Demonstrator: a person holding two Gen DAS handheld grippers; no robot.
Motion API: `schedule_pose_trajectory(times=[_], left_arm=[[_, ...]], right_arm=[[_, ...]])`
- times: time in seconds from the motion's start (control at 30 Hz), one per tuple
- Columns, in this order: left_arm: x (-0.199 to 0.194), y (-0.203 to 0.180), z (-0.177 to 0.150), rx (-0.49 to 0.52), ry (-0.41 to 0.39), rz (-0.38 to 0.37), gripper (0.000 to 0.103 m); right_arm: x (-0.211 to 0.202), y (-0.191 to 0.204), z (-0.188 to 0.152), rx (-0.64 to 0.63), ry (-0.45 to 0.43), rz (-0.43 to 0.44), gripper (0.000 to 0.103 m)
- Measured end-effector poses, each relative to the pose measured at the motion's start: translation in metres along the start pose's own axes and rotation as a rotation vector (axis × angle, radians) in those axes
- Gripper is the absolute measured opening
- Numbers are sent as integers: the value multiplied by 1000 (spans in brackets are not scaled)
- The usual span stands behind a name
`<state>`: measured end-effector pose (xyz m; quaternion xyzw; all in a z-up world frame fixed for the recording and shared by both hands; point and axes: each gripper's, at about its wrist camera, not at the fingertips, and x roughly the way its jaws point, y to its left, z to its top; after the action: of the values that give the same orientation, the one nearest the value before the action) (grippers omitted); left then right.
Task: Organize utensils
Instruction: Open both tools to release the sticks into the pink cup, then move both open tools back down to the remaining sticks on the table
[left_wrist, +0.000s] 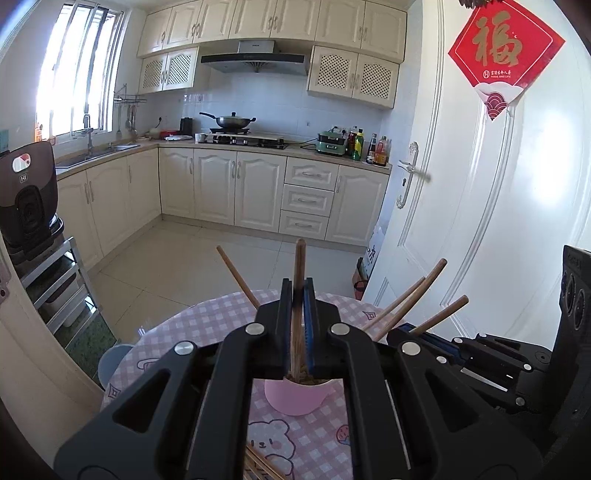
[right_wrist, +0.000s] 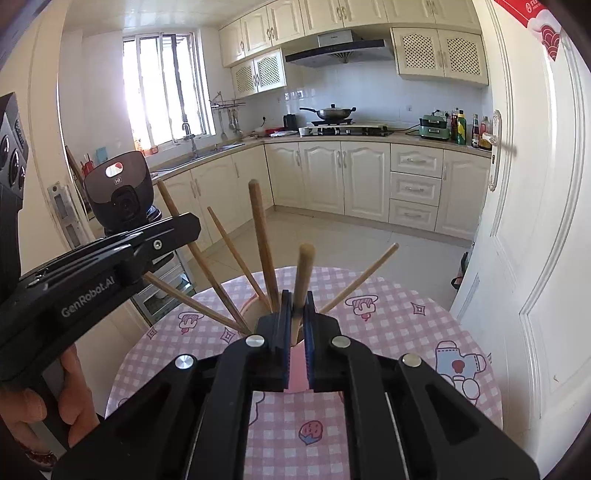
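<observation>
Clamped between the left gripper (left_wrist: 299, 295) fingers, one wooden chopstick (left_wrist: 298, 295) stands near upright, its lower end inside the pink cup (left_wrist: 295, 400) directly below. The right gripper (right_wrist: 297, 306) likewise pinches a paler chopstick (right_wrist: 301, 284) over the same cup (right_wrist: 297, 373). Several more chopsticks (right_wrist: 225, 273) fan outward from the cup on the pink checked tablecloth (right_wrist: 388, 332).

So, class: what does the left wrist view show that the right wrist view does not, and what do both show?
Only the left wrist view shows the whole red paper door decoration and loose wooden chopsticks on the table. Only the right wrist view shows the person's hand. Both show the pink plastic cup holding chopsticks, the pink checked tablecloth, and each gripper, left gripper and right gripper, shut on a chopstick.
</observation>
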<state>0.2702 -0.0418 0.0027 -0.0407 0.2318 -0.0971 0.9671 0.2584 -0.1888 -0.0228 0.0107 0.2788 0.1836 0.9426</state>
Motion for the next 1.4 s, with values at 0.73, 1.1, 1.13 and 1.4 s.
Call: schedule_pose_trajectory(times=[0.73, 1.1, 1.13, 1.4], left_arm=[[-76, -7, -17, 66, -135, 95, 82], [-123, 2, -45, 37, -207, 123, 93], [-127, 3, -48, 29, -213, 125, 93], [-143, 9, -67, 6, -249, 136, 95]], right_arm=[[-52, 16, -10, 19, -68, 10, 33], [-82, 42, -29, -12, -152, 7, 52], [-84, 44, -32, -18, -157, 8, 54], [-94, 54, -48, -51, -186, -6, 60]])
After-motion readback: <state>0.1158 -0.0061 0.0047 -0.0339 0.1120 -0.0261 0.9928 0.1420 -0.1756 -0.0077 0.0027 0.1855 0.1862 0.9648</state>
